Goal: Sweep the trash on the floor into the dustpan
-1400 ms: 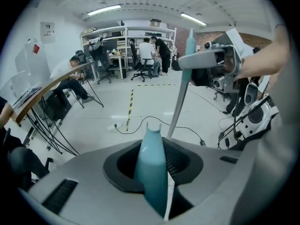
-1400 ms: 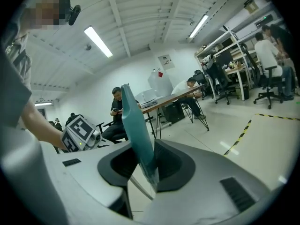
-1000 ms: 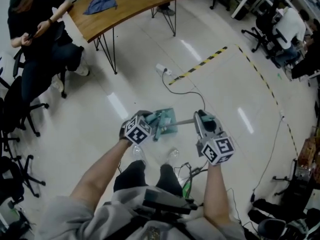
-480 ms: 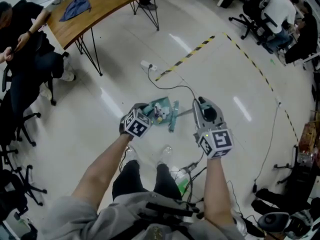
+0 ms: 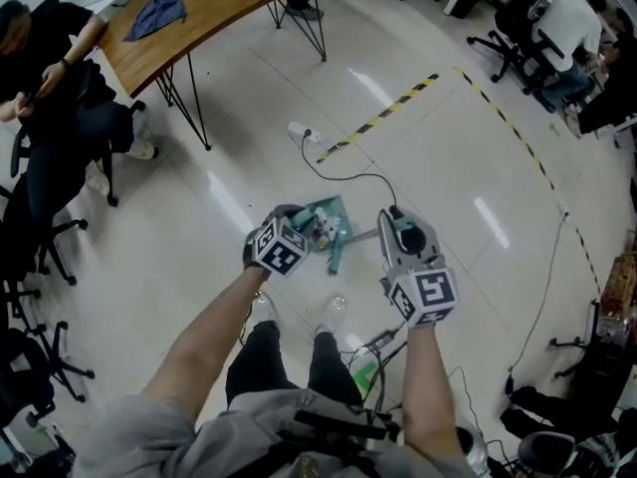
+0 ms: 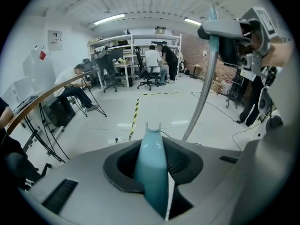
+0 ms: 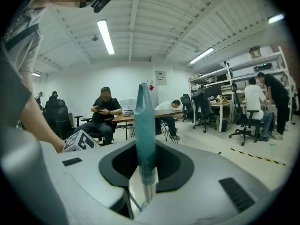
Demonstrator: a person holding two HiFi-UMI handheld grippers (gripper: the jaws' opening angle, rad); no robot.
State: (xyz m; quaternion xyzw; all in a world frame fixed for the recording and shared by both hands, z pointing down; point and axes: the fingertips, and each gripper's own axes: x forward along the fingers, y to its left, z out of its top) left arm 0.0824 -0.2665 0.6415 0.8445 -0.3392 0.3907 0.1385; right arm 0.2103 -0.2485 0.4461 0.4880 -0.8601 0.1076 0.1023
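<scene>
head view: the dustpan (image 5: 331, 209) lies on the floor (image 5: 199, 267) beyond our feet (image 5: 336, 313), broom (image 5: 335, 255) at its near edge.
left gripper view: our left gripper (image 6: 157, 163) clamps the dustpan's handle (image 6: 151, 146), which looks stiff and light.
right gripper view: our right gripper (image 7: 145, 172) pinches the broom's smooth grip (image 7: 144, 125), likely slippery.

The head camera is looking steeply down onto left gripper (image 5: 302, 223) and right gripper (image 5: 390, 217); their cameras are peering closely along the jaws, sharing the wooden table (image 5: 229, 8).
</scene>
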